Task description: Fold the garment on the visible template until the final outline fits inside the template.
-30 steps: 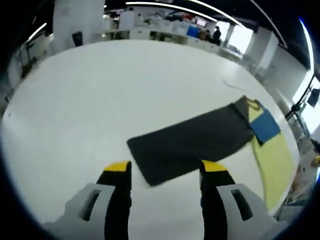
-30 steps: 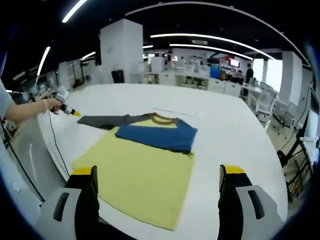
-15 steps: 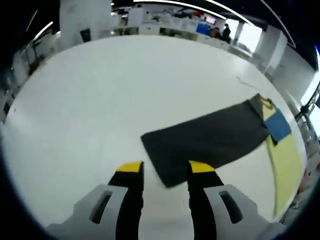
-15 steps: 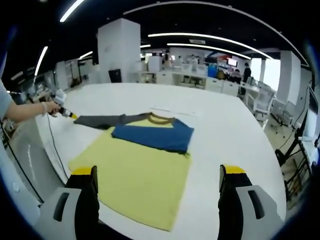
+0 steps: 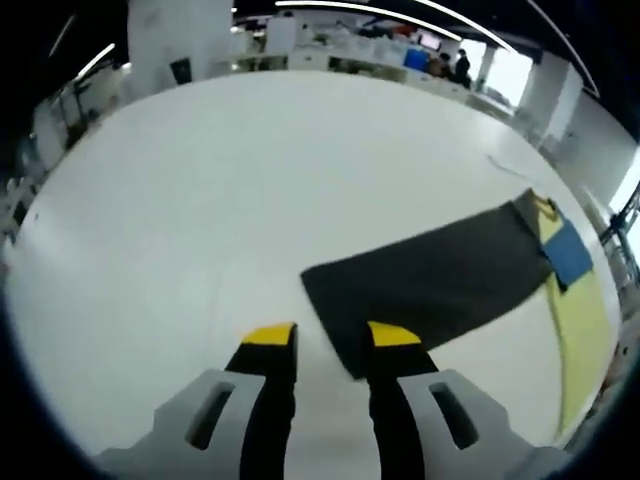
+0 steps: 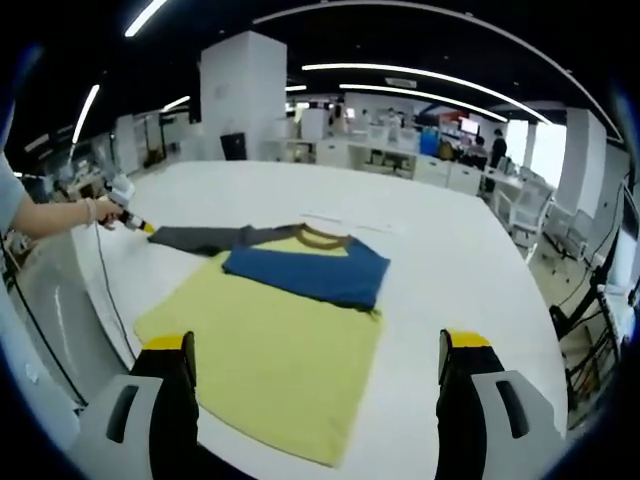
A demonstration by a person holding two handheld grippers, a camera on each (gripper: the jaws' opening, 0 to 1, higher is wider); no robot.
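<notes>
Two tools: left tool (image 5: 332,338) narrowed beside flat dark sleeve (image 5: 430,280); right tool (image 6: 316,348) spread.

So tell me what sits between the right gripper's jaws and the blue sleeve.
Only the yellow shirt body spread on the white table, seen in the right gripper view.

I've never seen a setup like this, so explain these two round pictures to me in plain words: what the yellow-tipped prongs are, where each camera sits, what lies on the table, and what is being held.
There is no robot here. A person holds a two-jaw gripper in each hand, and a fisheye camera rides on each one, looking forward along its jaws. The yellow-tipped prongs are those jaws.

In the left gripper view, the left gripper has its jaws close together around the end of the dark grey sleeve; whether they pinch it I cannot tell.

In the right gripper view, the right gripper is wide open and holds nothing. Ahead on the white table lies the garment, a yellow shirt with a blue sleeve folded across it. At far left, the person's hand holds the other gripper at the sleeve's end.
</notes>
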